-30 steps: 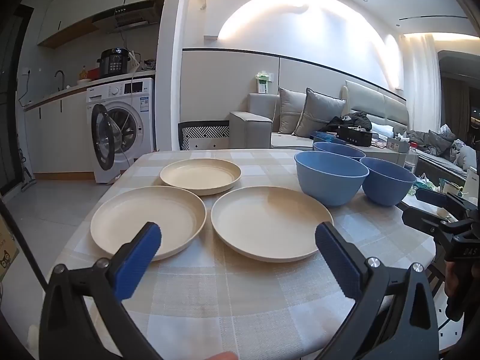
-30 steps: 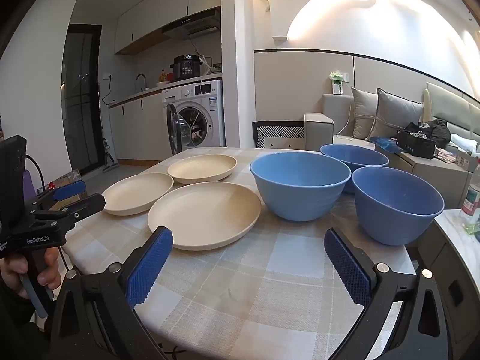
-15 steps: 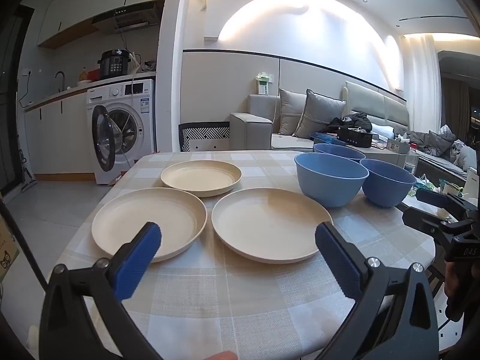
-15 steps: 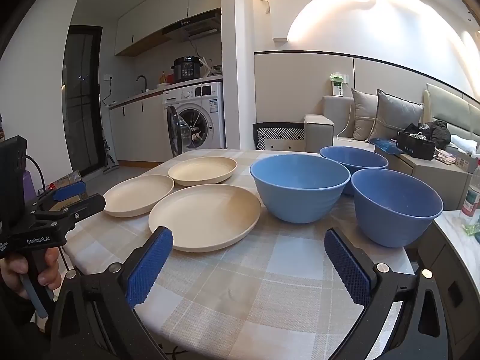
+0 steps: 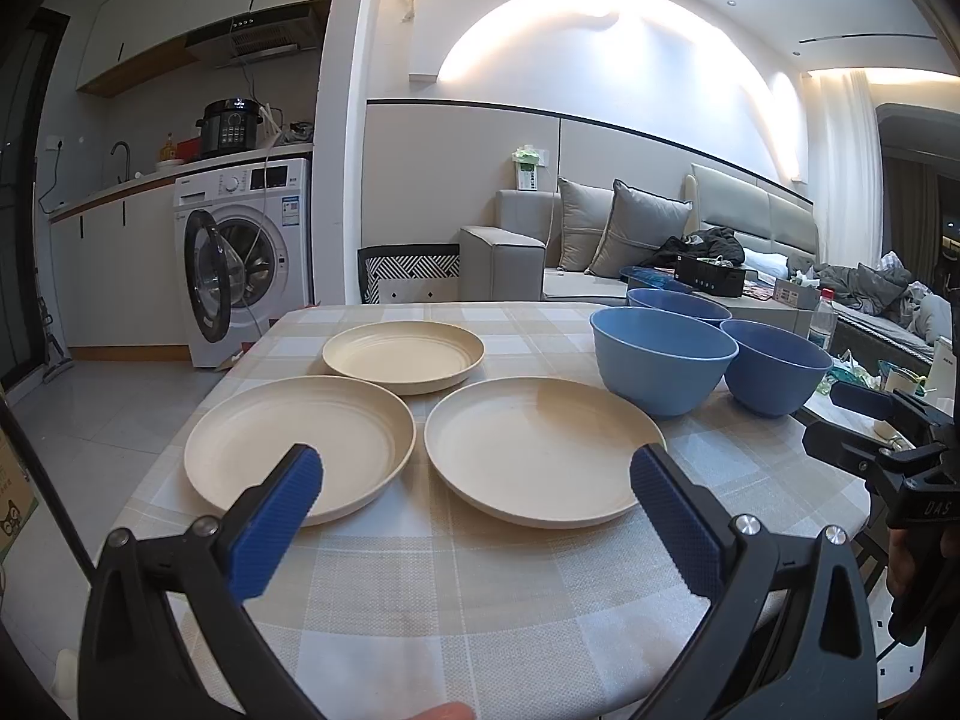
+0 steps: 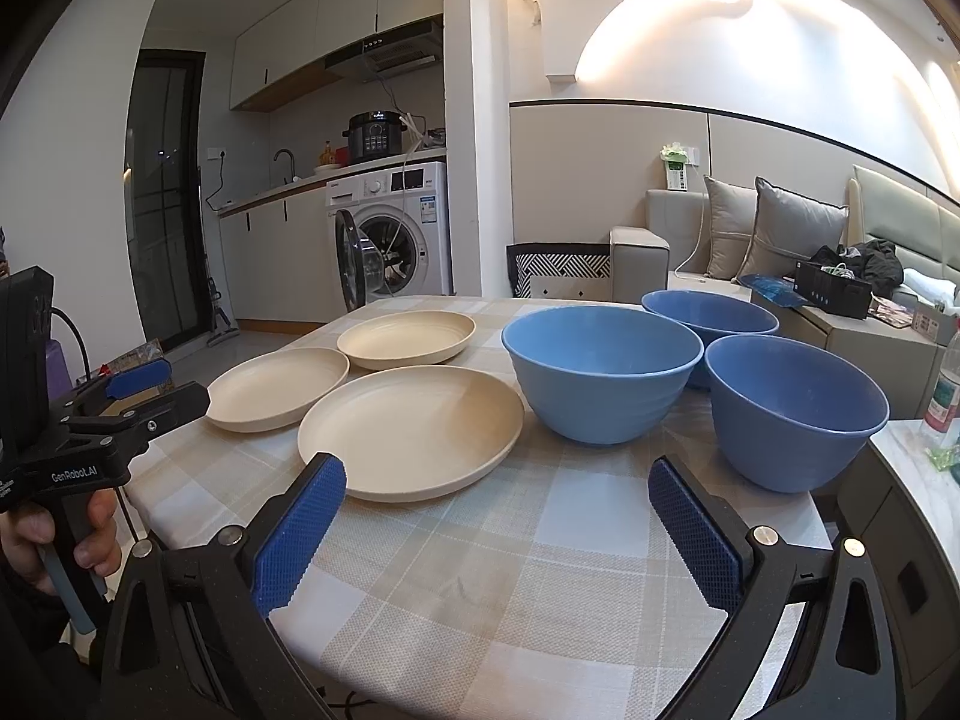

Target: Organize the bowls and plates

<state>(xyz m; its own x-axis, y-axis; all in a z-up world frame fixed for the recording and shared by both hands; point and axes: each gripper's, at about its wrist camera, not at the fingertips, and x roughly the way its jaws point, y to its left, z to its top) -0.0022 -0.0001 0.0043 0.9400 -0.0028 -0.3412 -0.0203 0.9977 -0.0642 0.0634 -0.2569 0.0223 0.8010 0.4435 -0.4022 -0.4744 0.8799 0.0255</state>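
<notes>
Three cream plates lie apart on the checked table (image 5: 468, 588): a near left plate (image 5: 300, 441), a near right plate (image 5: 543, 450) and a smaller far plate (image 5: 403, 356). Three blue bowls stand to their right: a middle bowl (image 5: 663, 360), a right bowl (image 5: 775, 373) and a far bowl (image 5: 678, 304). My left gripper (image 5: 474, 495) is open and empty above the near table edge, before the two near plates. My right gripper (image 6: 495, 507) is open and empty, before the near right plate (image 6: 411, 432) and the middle bowl (image 6: 602, 372).
A sofa (image 5: 600, 252) with cushions is behind the table. A washing machine (image 5: 246, 258) with its door open stands at the left. A plastic bottle (image 6: 945, 390) stands on a surface right of the table. A patterned chair back (image 5: 411, 279) is at the far edge.
Both views have drifted slightly; the plates and bowls sit a little lower in the frames. Both grippers stay open and nothing on the table has moved.
</notes>
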